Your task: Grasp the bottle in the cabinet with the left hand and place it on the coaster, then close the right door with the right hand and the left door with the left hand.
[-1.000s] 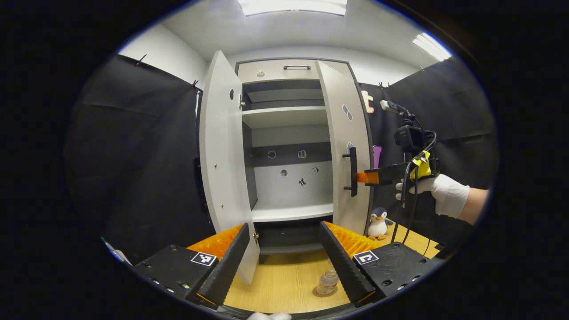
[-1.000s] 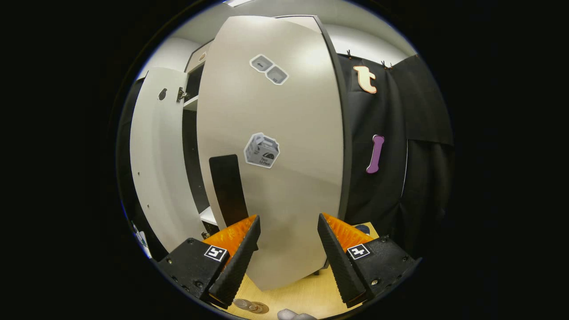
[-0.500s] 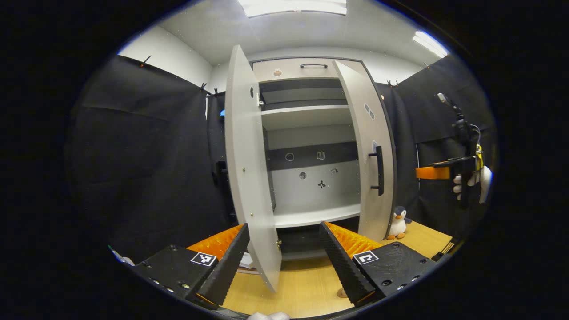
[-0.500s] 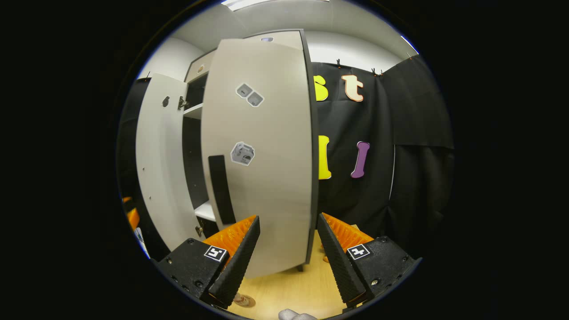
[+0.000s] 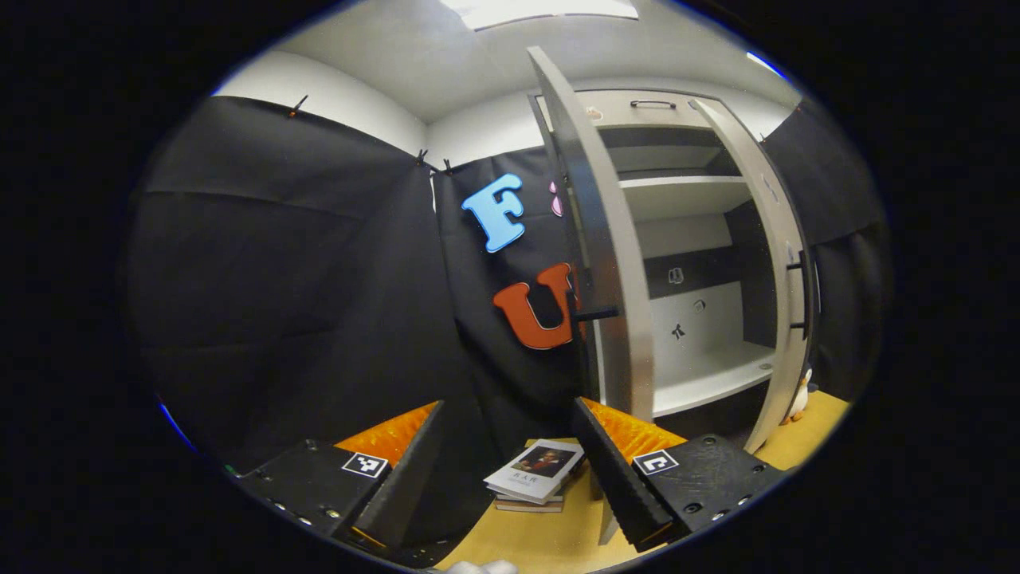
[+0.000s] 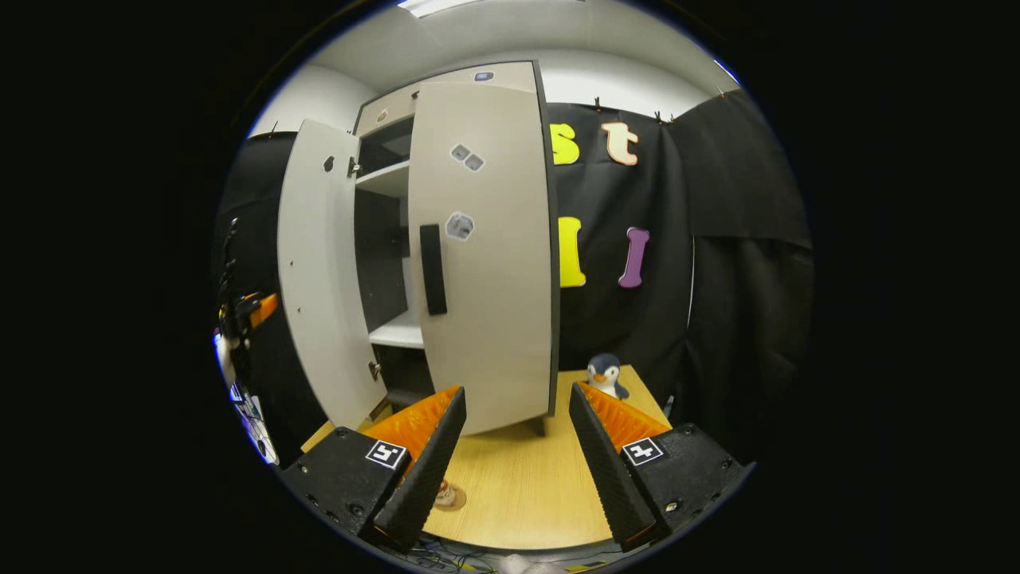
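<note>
The grey cabinet (image 5: 701, 319) stands with both doors ajar and its shelves bare. The left door (image 5: 613, 279) faces me edge-on in the left gripper view, its black handle (image 5: 594, 315) sticking out to the left. My left gripper (image 5: 510, 470) is open, low and to the left of that door. In the right gripper view the right door (image 6: 486, 263) with its black handle (image 6: 433, 269) is half shut. My right gripper (image 6: 510, 462) is open, well back from it. The clear bottle (image 6: 448, 496) on its coaster peeks from behind one finger. The left gripper (image 6: 259, 307) shows beyond the left door (image 6: 323, 271).
A small stack of books (image 5: 535, 472) lies on the wooden table (image 6: 526, 494) left of the cabinet. A toy penguin (image 6: 606, 373) stands at the cabinet's right foot. Black cloth walls close in on both sides.
The right gripper has drawn back from the right door, which now stands narrower. The left gripper has swung left, round to the left door's outer side; the bottle has left its view.
</note>
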The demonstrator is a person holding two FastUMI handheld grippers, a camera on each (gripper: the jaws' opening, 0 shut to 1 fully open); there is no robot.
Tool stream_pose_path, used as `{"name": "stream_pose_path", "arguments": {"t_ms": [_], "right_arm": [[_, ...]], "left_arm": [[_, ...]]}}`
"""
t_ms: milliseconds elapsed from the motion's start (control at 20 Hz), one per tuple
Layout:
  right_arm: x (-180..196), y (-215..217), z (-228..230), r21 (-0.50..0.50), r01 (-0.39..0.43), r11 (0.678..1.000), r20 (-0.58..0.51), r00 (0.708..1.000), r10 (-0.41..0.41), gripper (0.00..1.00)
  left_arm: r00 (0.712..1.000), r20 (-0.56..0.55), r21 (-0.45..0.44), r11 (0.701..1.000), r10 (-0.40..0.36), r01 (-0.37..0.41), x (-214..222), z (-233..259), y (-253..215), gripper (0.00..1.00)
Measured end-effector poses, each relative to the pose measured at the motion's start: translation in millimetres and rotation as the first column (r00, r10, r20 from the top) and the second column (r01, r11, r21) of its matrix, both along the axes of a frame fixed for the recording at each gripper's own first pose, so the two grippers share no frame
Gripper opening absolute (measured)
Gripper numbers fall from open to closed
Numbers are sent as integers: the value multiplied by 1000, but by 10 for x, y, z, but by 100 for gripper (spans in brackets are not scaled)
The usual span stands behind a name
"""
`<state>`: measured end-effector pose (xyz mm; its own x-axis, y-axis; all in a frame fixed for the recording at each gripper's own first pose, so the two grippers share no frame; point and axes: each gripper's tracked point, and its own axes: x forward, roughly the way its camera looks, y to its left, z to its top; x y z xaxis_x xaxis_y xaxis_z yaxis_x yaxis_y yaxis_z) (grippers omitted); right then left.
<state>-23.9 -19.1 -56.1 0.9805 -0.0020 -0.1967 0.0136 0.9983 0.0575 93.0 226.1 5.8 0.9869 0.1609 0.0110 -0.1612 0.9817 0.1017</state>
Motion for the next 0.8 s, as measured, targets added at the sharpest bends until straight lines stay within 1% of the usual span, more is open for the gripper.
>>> {"name": "stream_pose_path", "arguments": {"t_ms": [50,150,300,450,600,700,800], "right_arm": [[-42,3,-42,5,5,1000,-11,1000,-5,81],[-85,16,-66,8,12,1000,-20,1000,-12,81],[-130,0,-65,8,17,1000,-18,1000,-17,81],[-159,-9,-102,19,7,1000,-23,1000,-7,81],[-166,-13,-110,22,-11,1000,-33,999,11,81],[-173,-18,-102,14,-16,1000,-27,1000,17,81],[-198,-3,-119,19,-26,999,-23,999,26,81]], "left_arm": [[1000,4,2,1000,10,-10,93,20,72,96],[1000,20,3,1000,4,-4,297,70,148,96],[1000,2,-15,1000,-11,11,495,53,178,96],[1000,11,-15,1000,-26,26,522,72,180,91],[999,10,-33,999,-41,42,528,58,141,91],[999,6,-4,999,-50,50,537,77,106,91],[999,-4,37,998,-44,44,524,96,100,84]]}}
